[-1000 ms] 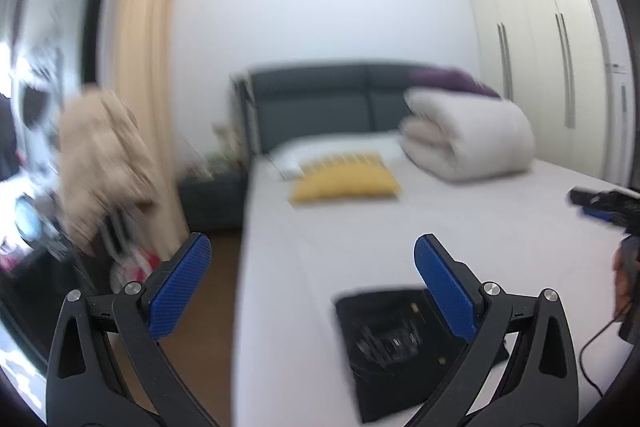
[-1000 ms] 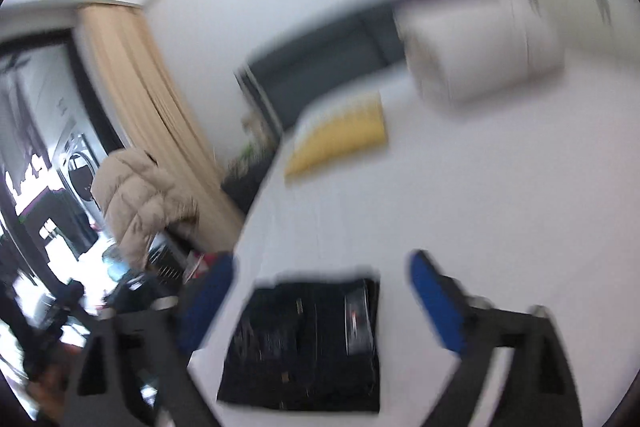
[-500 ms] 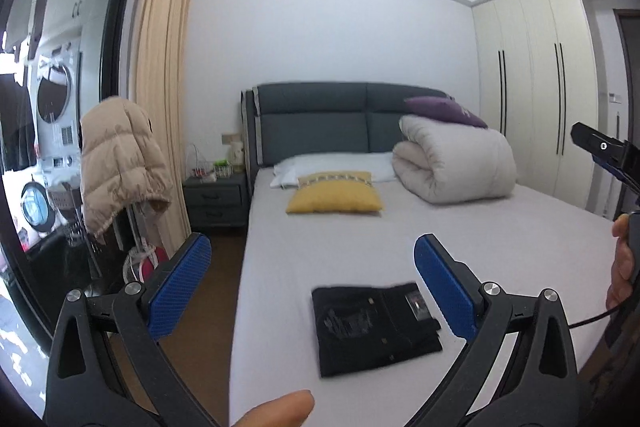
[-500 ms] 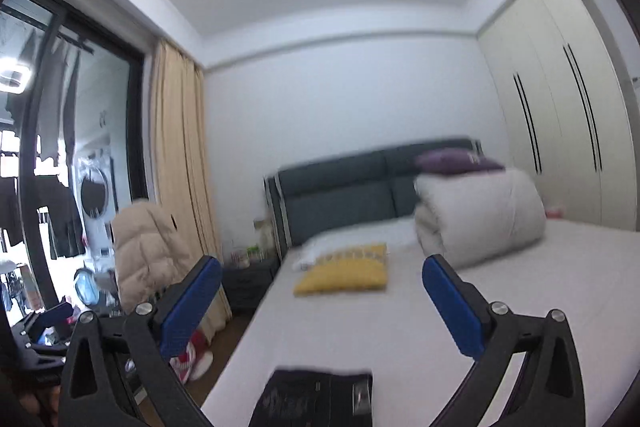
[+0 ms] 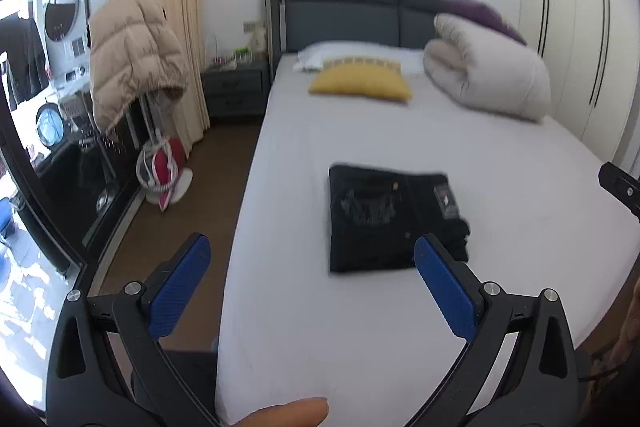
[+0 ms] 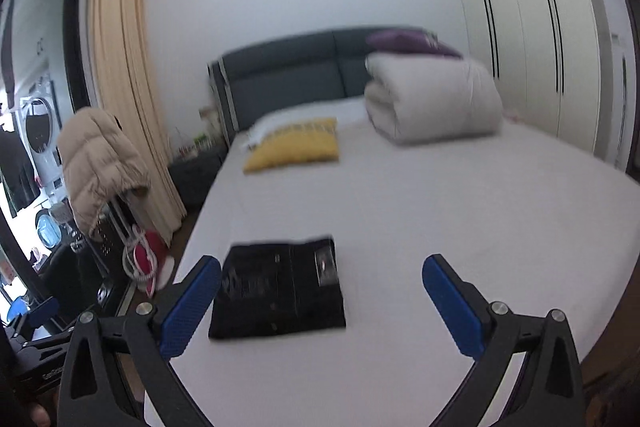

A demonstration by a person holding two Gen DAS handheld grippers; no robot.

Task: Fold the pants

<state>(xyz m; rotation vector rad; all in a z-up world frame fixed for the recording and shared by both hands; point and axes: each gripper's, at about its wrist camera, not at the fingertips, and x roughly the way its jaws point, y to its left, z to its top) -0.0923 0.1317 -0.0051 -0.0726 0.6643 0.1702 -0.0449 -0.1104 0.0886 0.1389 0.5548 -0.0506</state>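
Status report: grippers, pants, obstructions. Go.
Left gripper open, empty. Right gripper open, empty. Black pants folded flat on bed, untouched. Nothing between grippers and pants.

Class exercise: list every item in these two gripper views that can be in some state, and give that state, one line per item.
black pants: folded into a flat rectangle on the bed
left gripper: open, empty
right gripper: open, empty
white duvet: rolled up
beige jacket: draped over a rack
curtain: drawn aside
wardrobe doors: closed
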